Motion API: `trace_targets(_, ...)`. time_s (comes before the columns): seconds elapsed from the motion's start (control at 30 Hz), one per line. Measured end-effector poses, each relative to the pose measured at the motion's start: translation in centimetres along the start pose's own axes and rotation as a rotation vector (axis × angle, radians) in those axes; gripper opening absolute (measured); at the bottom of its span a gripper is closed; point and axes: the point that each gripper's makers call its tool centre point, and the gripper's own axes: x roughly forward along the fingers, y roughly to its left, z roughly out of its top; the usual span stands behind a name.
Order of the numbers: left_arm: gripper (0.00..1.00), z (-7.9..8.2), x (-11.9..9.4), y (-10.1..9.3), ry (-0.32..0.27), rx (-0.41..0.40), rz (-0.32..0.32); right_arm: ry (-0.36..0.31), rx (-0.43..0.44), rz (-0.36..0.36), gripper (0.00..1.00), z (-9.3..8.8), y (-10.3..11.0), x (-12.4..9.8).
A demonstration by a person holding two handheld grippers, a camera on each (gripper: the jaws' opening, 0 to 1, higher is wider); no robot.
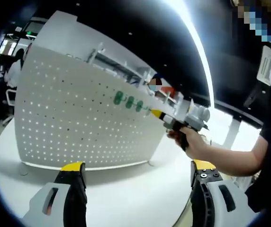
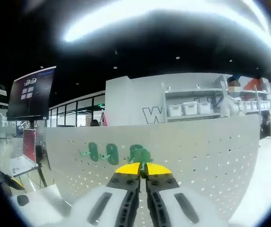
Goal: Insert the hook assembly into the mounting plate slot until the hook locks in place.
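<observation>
White table and a big dark room with bright ceiling lights sit all around. On the table stands a white board full of little holes, the mounting plate. Three green hooks already hang on it in a row. In the right gripper view, the right gripper pinches one more green hook between its yellow tips, jaws closed tight on it, right up against the plate. I cannot tell if the hook is in its slot yet. In the left gripper view, a hand holds that gripper at the board. The left gripper waits low over the table, jaws wide apart, holding nothing. If the hook goes in crooked, it may miss the holes and not lock. If the push is too hard, the board could tip back, since nothing steadies it.
</observation>
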Motion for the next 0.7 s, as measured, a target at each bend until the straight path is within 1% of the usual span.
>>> trace_targets(0.27,0.93,-0.1,-0.3,1.3,0.0,-0.007,0.004,-0.008,0.008,-0.036,0.0,0.5,-1.8,1.4)
trace_targets(0.43,0.93,-0.3,-0.4,1.2,0.006,-0.009,0.013,-0.015,0.015,-0.057,0.0,0.7,-2.7,2.2)
trace_targets(0.7,0.93,-0.3,-0.3,1.5,0.01,-0.011,0.023,-0.019,0.013,-0.072,0.0,0.7,-2.9,2.2)
